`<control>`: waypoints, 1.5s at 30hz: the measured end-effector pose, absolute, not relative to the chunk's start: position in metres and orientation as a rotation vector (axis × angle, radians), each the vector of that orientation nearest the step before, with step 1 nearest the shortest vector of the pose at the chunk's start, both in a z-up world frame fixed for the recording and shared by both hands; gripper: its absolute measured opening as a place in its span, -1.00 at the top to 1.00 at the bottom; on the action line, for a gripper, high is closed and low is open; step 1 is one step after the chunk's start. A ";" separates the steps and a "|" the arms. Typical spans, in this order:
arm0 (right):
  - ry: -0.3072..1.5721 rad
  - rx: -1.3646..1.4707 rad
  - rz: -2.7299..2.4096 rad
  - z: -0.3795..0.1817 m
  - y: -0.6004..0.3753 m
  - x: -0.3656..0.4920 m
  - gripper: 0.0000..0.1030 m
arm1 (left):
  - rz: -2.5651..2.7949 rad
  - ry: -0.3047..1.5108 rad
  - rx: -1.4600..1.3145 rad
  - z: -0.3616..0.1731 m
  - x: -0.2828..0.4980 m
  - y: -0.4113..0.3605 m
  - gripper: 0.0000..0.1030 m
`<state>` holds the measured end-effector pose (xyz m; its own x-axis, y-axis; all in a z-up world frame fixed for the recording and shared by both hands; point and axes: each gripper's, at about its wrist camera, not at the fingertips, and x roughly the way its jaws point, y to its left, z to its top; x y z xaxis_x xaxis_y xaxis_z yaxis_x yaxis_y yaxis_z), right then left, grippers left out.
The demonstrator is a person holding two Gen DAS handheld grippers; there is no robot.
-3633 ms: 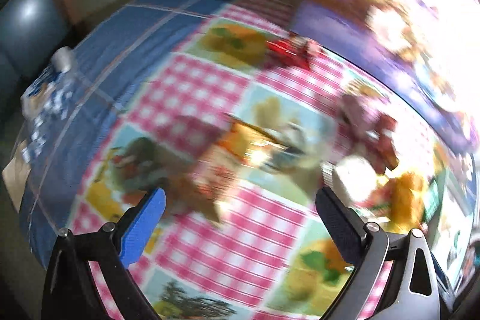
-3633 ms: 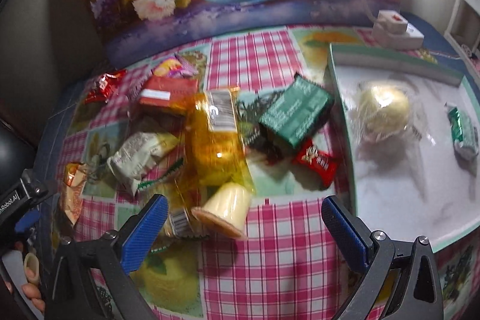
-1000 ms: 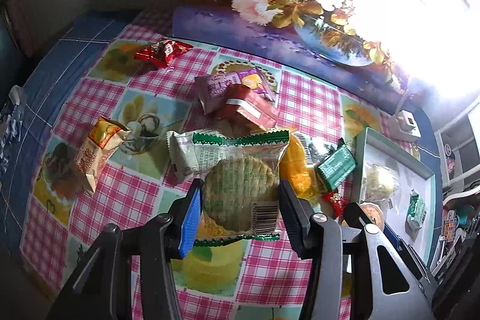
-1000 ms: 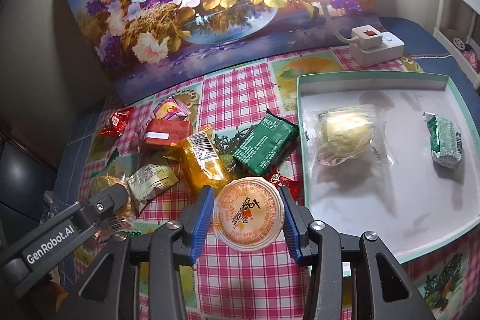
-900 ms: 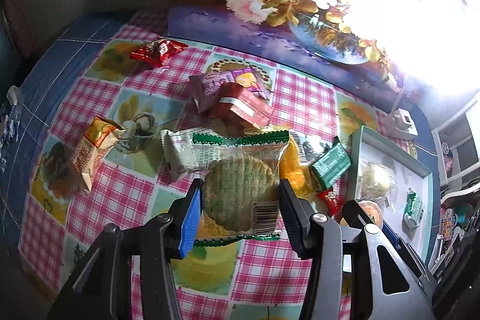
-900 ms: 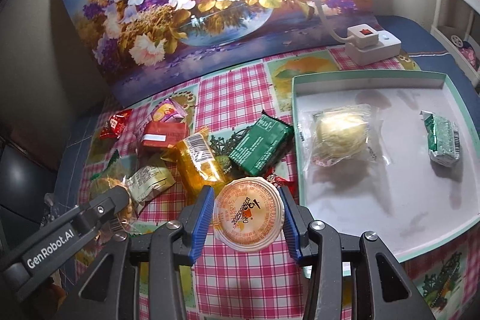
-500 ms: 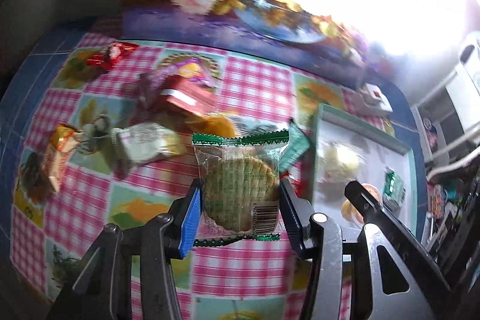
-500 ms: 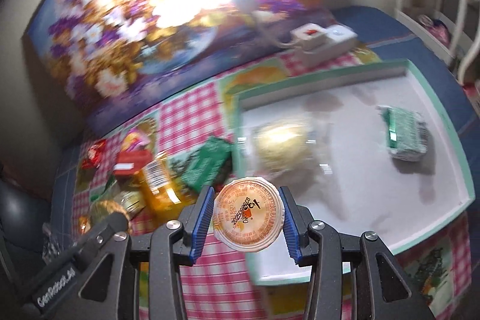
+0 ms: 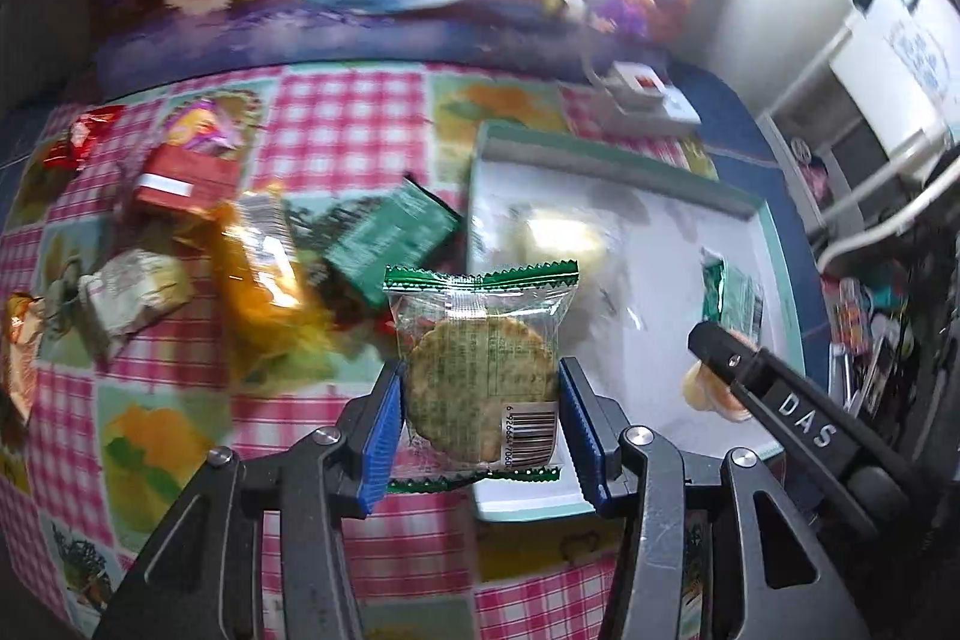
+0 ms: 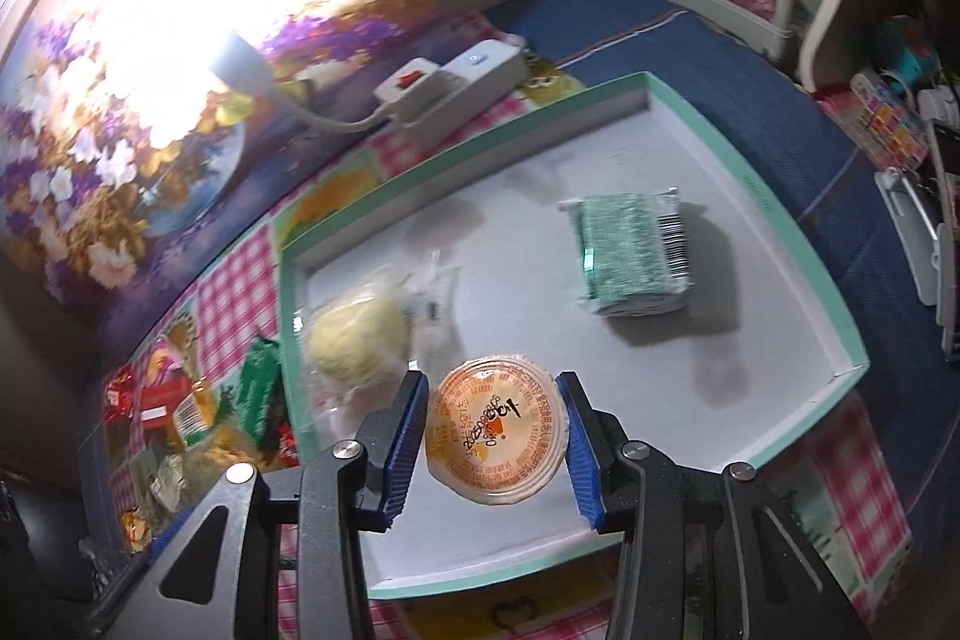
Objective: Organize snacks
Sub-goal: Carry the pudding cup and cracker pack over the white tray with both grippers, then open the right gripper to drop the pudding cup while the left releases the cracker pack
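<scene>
My left gripper [image 9: 480,403] is shut on a clear, green-edged cracker packet [image 9: 480,370], held above the near left corner of the white tray with a teal rim [image 9: 606,157]. My right gripper [image 10: 491,427] is shut on a round jelly cup with an orange lid [image 10: 495,421], held over the tray's [image 10: 744,172] white floor. In the tray lie a wrapped yellow bun [image 10: 360,334] and a green packet [image 10: 630,253]. The right gripper also shows at the left wrist view's right side [image 9: 720,370], still clamped on the cup.
Several loose snacks lie left of the tray on the pink checked cloth: a green packet [image 9: 390,238], an orange bag [image 9: 264,268], a red box [image 9: 180,181], a pale wrapper [image 9: 132,292]. A white power strip [image 10: 456,82] sits behind the tray. A floral picture stands at the back; shelves at right.
Both grippers have carried their snacks rightward from over the snack pile to the tray and rolled somewhat. The tray now fills the right wrist view. Both grips are unchanged.
</scene>
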<state>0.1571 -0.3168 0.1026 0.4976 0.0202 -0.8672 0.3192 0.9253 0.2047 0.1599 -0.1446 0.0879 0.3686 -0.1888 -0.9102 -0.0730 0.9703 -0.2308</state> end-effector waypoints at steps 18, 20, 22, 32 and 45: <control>1.095 0.385 -0.240 0.075 -0.336 0.156 0.10 | -0.145 1.237 -0.156 0.042 0.179 -0.188 0.00; 1.102 0.389 -0.239 0.072 -0.337 0.157 0.10 | -0.145 1.224 -0.180 0.042 0.180 -0.184 0.00; 1.109 0.392 -0.234 0.069 -0.337 0.157 0.10 | -0.131 1.218 -0.182 0.042 0.180 -0.181 0.00; 1.128 0.379 -0.200 0.064 -0.327 0.161 0.10 | 0.012 1.254 -0.164 0.039 0.178 -0.160 0.00; 1.069 0.337 -0.144 0.089 -0.310 0.158 0.08 | -0.078 1.282 -0.295 0.058 0.172 -0.144 -0.61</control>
